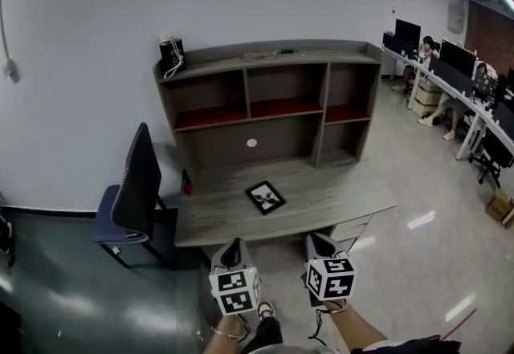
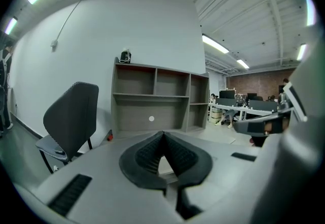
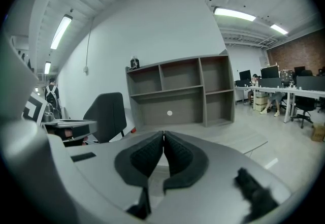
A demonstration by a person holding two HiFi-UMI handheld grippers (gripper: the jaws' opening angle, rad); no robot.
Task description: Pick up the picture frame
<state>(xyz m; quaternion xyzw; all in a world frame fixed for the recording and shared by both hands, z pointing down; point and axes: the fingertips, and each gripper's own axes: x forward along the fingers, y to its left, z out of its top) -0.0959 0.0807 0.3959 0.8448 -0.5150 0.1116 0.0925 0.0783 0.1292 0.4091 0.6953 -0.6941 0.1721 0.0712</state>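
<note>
A small black picture frame [image 1: 265, 197] with a white mat lies flat on the grey desk [image 1: 337, 204], near the middle. My left gripper [image 1: 234, 244] and right gripper [image 1: 318, 240] hang side by side in front of the desk's near edge, short of the frame. Both are shut with nothing between the jaws. In the left gripper view the left gripper [image 2: 163, 134] has its black pads closed tip to tip. The right gripper [image 3: 163, 134] looks the same in its own view. The frame is hidden behind the jaws in both gripper views.
The desk carries a shelf hutch [image 1: 273, 95] with a black device [image 1: 171, 54] on top. A dark chair [image 1: 132, 192] stands at the desk's left, a red object [image 1: 187, 184] beside it. Office desks with seated people [image 1: 450, 79] fill the far right.
</note>
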